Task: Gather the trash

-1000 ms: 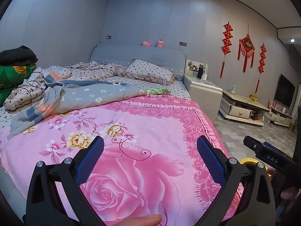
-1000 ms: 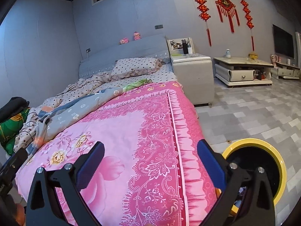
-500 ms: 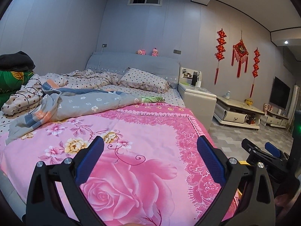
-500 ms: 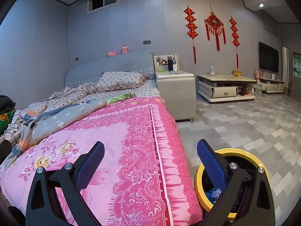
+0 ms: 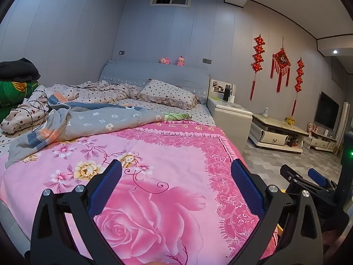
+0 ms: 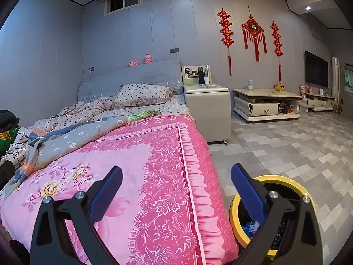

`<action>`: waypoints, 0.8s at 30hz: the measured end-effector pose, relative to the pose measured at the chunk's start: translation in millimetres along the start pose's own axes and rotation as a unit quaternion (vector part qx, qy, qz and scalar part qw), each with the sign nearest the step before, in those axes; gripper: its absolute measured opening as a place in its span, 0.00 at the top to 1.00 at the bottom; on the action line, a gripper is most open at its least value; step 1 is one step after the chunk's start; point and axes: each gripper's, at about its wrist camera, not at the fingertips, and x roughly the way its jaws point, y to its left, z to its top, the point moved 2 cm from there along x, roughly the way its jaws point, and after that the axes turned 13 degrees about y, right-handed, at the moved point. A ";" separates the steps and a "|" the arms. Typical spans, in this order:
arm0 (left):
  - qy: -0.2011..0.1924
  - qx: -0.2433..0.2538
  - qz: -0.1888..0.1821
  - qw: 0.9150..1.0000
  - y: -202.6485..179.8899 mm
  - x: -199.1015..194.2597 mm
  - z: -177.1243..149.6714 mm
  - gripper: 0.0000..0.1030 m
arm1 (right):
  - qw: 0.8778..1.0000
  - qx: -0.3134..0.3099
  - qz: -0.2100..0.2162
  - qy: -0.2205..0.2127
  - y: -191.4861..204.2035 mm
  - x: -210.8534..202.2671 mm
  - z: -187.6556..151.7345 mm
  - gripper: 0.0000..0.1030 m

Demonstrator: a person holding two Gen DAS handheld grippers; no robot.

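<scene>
A yellow-rimmed trash bin (image 6: 284,179) stands on the floor by the bed's right foot corner, with dark and blue scraps inside it. My right gripper (image 6: 176,177) hangs open and empty above that corner, its right finger over the bin's rim. Open and empty too, my left gripper (image 5: 176,172) hovers over the pink rose quilt (image 5: 154,176). At the right edge of the left wrist view the right gripper (image 5: 304,180) shows from the side. A green wrapper-like piece (image 6: 143,113) lies on the bed near the pillow; I cannot tell what it is.
A crumpled grey blanket (image 5: 88,121) and dotted bedding cover the bed's far left. A white nightstand (image 6: 207,108) with a dark bottle stands beside the headboard. Further right are a low coffee table (image 6: 267,103) and a wall television (image 6: 315,71). Grey tiled floor (image 6: 297,145) spreads to the right.
Both views have tilted upward and pulled back, so more wall and ceiling show. The bin now sits lower right in the right wrist view. Both grippers stayed open.
</scene>
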 end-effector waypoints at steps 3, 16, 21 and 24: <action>0.002 -0.001 -0.001 1.000 -0.8 0.1 -0.3 0.08 | 1.000 0.000 0.000 0.001 0.3 1.2 -1.5 0.08; 0.004 -0.002 0.001 1.000 0.5 4.0 0.2 0.08 | 1.000 0.004 -0.002 0.014 -1.8 6.0 -4.2 0.08; 0.005 -0.002 0.000 1.000 0.1 4.7 -0.1 0.08 | 1.000 0.006 -0.001 0.017 -1.6 7.6 -4.4 0.08; 0.005 -0.002 0.001 1.000 0.2 4.9 0.0 0.08 | 1.000 0.005 0.000 0.018 -1.8 8.0 -4.3 0.08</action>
